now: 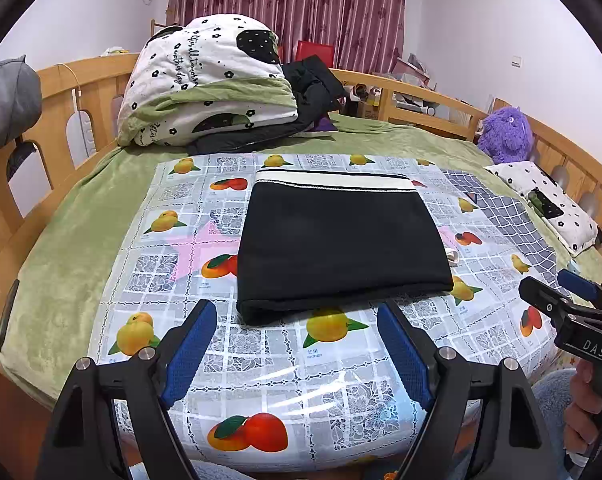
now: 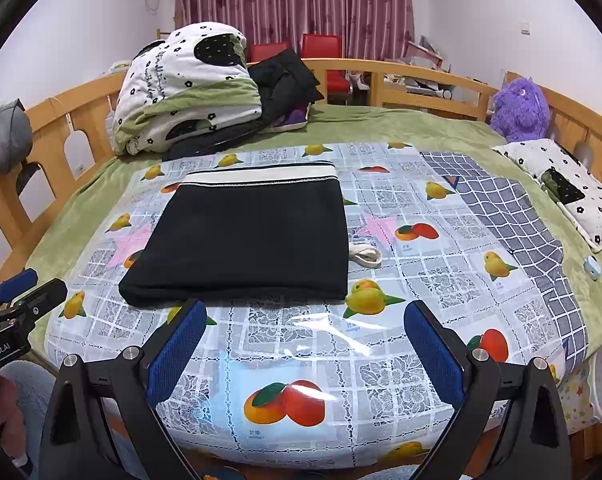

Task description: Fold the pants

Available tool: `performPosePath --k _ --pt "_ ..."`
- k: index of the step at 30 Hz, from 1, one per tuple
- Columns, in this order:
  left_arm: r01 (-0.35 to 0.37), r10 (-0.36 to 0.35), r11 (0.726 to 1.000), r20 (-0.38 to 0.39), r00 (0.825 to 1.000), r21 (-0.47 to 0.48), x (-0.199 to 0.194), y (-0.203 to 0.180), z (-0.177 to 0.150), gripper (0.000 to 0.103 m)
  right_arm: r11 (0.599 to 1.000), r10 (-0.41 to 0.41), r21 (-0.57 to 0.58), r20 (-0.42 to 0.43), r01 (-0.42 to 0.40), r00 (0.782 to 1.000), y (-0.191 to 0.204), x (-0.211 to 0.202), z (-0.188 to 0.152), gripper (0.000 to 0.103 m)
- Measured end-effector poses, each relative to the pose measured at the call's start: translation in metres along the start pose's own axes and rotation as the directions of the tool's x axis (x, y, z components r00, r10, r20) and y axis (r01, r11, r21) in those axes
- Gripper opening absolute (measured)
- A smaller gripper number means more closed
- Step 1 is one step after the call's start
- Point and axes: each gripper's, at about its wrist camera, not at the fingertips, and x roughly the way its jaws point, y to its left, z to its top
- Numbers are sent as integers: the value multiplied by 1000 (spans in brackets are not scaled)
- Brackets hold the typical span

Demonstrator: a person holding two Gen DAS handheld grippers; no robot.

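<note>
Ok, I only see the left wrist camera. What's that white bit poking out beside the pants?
Observer: The right wrist view shows all of it. It is a white cord, looped up and lying right beside the pants.
Child: Are my other tongs open?
Observer: Yes, the right tongs are open and hold nothing, just short of the pants' near edge.
Child: Is anything hiding behind them?
Observer: A small pale blue thing lies near the pillow.
</note>
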Motion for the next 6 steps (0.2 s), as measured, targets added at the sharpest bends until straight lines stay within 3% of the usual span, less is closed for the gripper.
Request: performPosePath --k 6 --pt "7 -7 1000 -1 1000 1 0 0 0 81 1000 -2 -2 1 2 1000 0 0 0 98"
